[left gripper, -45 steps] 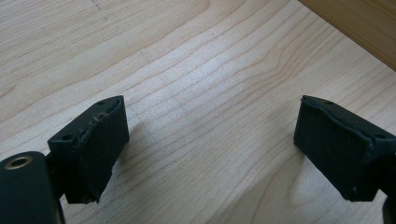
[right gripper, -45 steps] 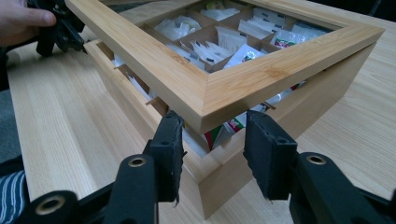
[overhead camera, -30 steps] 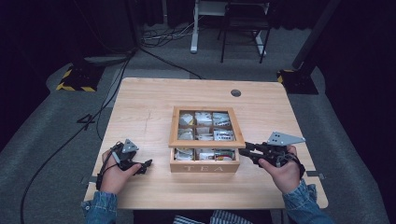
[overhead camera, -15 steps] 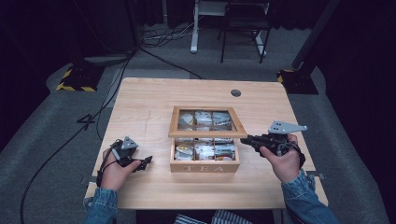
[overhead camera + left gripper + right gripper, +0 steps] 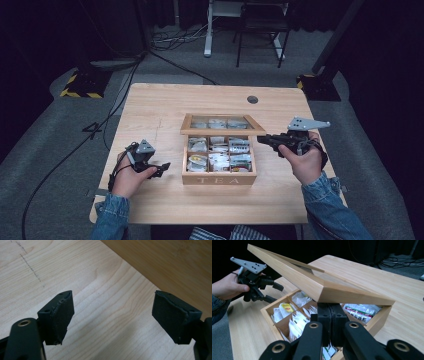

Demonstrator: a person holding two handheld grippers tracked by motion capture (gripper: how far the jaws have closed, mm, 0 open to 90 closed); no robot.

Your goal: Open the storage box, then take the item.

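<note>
A wooden tea box (image 5: 218, 176) marked TEA sits mid-table, its compartments full of tea bags (image 5: 220, 152). Its glass-paned lid (image 5: 222, 123) is raised and tilted back. My right gripper (image 5: 261, 138) is at the box's right side, jaws shut together with nothing between them. In the right gripper view, my right gripper (image 5: 330, 315) has its tips under the lid's (image 5: 312, 280) front edge, above the tea bags (image 5: 297, 320). My left gripper (image 5: 165, 167) rests low on the table left of the box. The left gripper (image 5: 112, 317) stands open over bare wood and holds nothing.
The light wooden table (image 5: 150, 110) has a round cable hole (image 5: 252, 99) at the far right. Beyond it stand a desk frame and a chair (image 5: 260, 30) on the grey floor. A cable (image 5: 100, 135) trails off the table's left edge.
The lid has swung up from nearly closed to well open, carried on my right gripper, which rose and moved away from me. My left gripper stayed in place.
</note>
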